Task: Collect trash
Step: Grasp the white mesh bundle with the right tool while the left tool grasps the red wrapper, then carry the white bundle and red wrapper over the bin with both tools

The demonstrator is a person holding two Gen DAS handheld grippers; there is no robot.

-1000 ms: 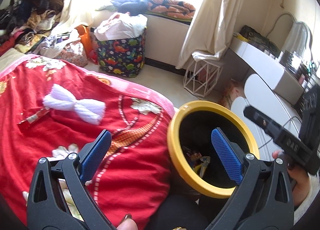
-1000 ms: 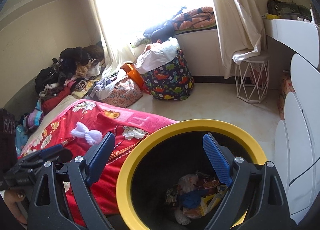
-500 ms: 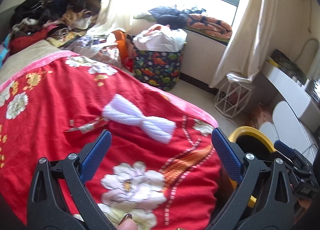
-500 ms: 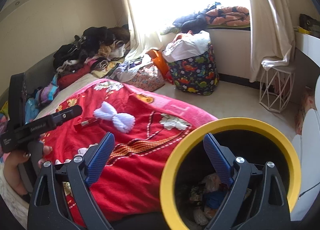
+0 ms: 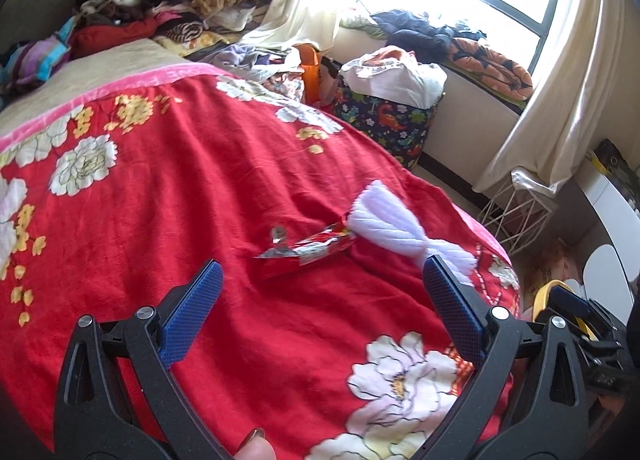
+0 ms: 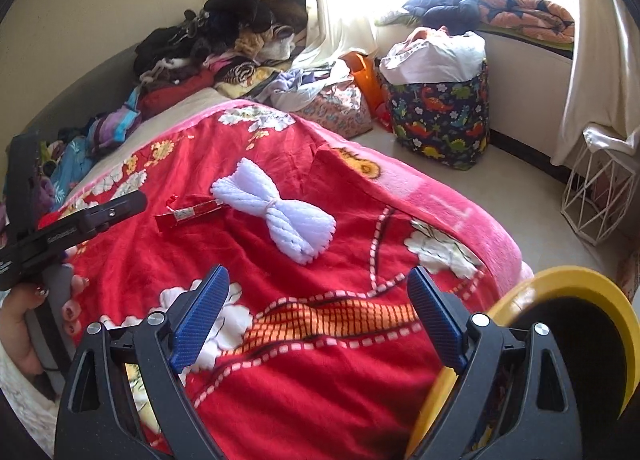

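Tongs of both hands, left (image 5: pixel 322 296) and right (image 6: pixel 320 300), agape and empty, tilted down over red wrapper (image 5: pixel 312 246) on blanket (image 5: pixel 180 180).

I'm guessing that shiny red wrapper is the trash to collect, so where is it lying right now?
The red wrapper lies flat on the red blanket, its end touching the white yarn bow; in the left wrist view it sits ahead between the open fingers.

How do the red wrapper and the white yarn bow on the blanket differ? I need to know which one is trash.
The red wrapper is flat, crinkled and shiny with printing; the white yarn bow is soft, fluffy and plain. The wrapper is a thin strip, while the bow is bulkier, cinched at its middle. Both lie on the red floral blanket, end to end, and neither is held.
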